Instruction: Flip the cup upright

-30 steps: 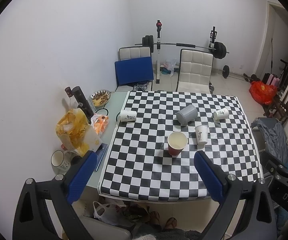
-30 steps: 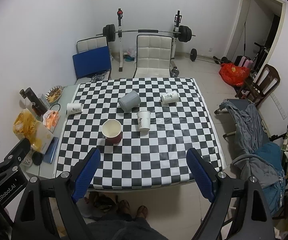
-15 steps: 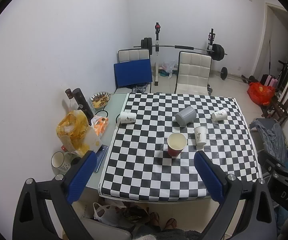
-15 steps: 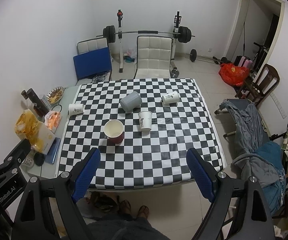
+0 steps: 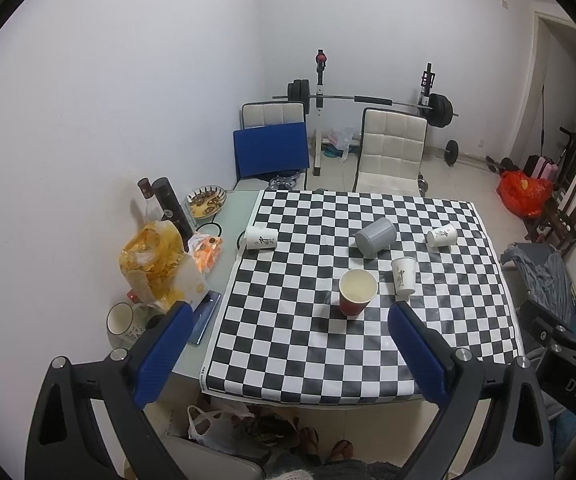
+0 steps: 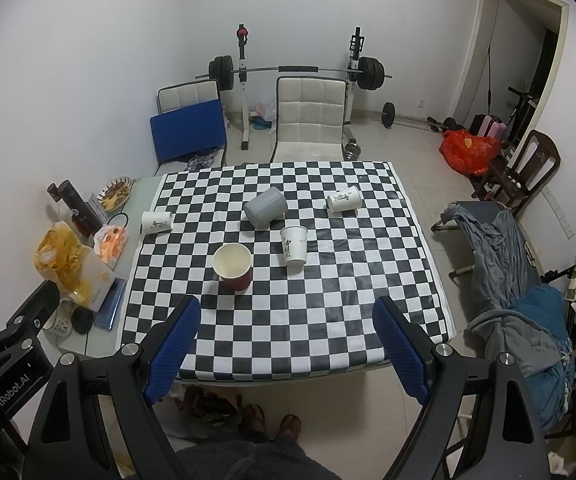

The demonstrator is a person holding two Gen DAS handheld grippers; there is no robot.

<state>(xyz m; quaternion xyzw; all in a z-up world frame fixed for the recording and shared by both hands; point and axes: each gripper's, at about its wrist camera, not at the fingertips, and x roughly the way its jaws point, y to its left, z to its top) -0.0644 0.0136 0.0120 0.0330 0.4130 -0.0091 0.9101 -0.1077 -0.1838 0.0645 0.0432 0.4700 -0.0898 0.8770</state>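
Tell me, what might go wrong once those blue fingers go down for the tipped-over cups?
1. The grey cup lies on its side and could roll away when nudged.
2. The upright red cup and white cup stand between the open right gripper and the grey cup, so reaching past might topple them.
3. The fallen white cup at the left lies at the edge of the checkered cloth and could roll off it.

Five cups sit on the checkered surface (image 6: 327,320). Three are white paper cups: one (image 6: 156,222) lying at the left edge, one (image 6: 343,199) lying toward the far right corner, one (image 6: 294,246) standing near the middle. One red cup (image 6: 233,266) stands upright, and one grey cup (image 6: 265,208) lies on its side. Two white chairs (image 6: 311,120) stand beyond the far edge. Two dark bottles (image 6: 78,206) stand off the left edge.
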